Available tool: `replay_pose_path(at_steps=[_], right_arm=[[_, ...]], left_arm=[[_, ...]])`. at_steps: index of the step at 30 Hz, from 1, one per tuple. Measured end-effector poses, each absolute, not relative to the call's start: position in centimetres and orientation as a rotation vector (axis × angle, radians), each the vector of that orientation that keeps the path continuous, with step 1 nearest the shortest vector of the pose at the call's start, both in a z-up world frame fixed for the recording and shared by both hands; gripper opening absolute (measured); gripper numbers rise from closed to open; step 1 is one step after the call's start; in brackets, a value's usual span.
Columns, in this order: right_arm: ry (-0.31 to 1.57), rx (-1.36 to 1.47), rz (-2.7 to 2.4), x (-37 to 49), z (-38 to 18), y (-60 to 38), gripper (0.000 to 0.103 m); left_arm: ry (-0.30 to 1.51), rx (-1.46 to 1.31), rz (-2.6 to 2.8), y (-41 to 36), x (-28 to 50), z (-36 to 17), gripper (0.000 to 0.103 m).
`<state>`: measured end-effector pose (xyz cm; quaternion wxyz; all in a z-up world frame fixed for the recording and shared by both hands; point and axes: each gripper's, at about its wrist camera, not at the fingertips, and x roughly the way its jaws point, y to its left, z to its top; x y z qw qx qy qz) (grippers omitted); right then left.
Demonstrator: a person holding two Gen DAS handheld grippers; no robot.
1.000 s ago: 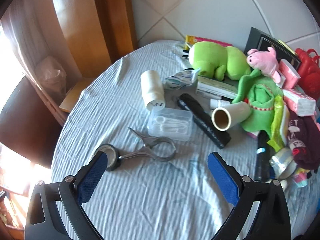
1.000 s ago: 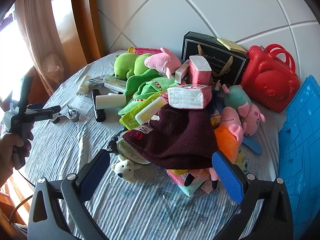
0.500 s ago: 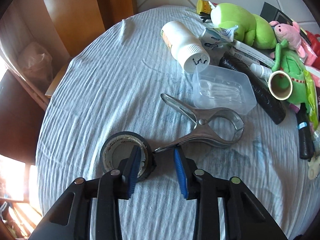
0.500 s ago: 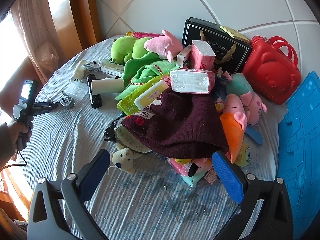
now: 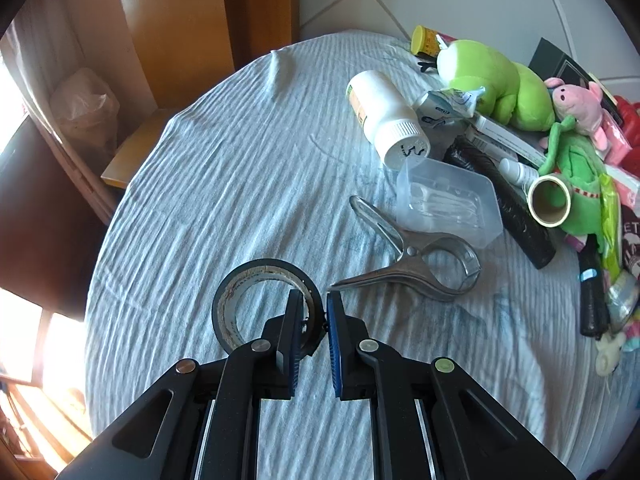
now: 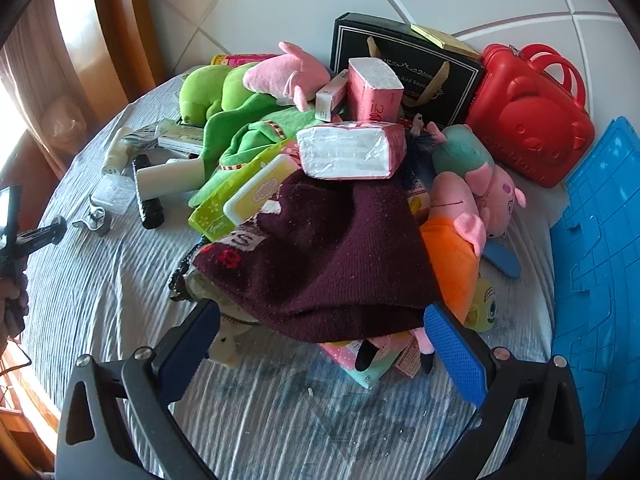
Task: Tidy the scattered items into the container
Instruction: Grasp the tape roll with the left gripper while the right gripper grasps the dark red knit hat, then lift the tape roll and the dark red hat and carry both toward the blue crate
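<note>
My left gripper [image 5: 314, 306] is shut on the rim of a black tape roll [image 5: 256, 296], one finger inside the ring and one outside, and holds it tilted just above the cloth. A metal clamp [image 5: 416, 258] lies right beside it. My right gripper [image 6: 320, 340] is open and empty, its fingers either side of the front edge of a dark maroon knit hat [image 6: 324, 252] on top of the pile. The blue container [image 6: 600, 264] stands at the right edge of the right wrist view. The left gripper also shows far left in that view [image 6: 48, 234].
A clear plastic box [image 5: 448, 200], white bottle [image 5: 386, 118], black roll [image 5: 508, 204], paper tape roll [image 5: 550, 200] and green plush [image 5: 496, 80] lie beyond the clamp. Tissue packs [image 6: 348, 152], pig plushes [image 6: 492, 188], a black gift box [image 6: 404, 68] and a red case [image 6: 528, 116] crowd the pile.
My left gripper closed on the tape roll's rim and tilted it up off the cloth. My right gripper moved forward and down to the maroon hat, still open.
</note>
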<state>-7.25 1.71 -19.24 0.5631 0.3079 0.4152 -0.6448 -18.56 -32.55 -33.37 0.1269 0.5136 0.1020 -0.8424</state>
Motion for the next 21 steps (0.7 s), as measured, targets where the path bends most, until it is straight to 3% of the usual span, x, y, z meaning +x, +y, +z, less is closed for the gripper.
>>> replay_pose_path(at_steps=[9,13,14,15,18,21], right_arm=[[1.222,0.726,-1.516,-9.2,-25.4,-4.0,0.103],[1.213,0.751,-1.496,-9.8,-26.4,-4.0,0.102],[1.199,0.747,-1.487,-9.7,-26.0,-3.8,0.08],[1.198,0.744,-1.477,-9.6,-25.8,-3.7,0.048],[1.153,0.752,-1.459,-9.5,-24.8,-3.3,0.024],[1.099,0.757,-1.449,-9.5,-23.7,-2.6,0.021]], left_arm=[[0.294,1.436,-2.475,-32.1,-17.5,-30.9,0.011],[0.281,1.417,-2.482,-31.6,-17.0,-29.9,0.011],[0.279,1.412,-2.483,-31.6,-17.0,-29.6,0.011],[0.28,1.405,-2.482,-31.5,-16.9,-29.4,0.011],[0.286,1.391,-2.481,-31.5,-17.0,-29.0,0.011],[0.287,1.377,-2.477,-31.4,-17.1,-28.5,0.011]])
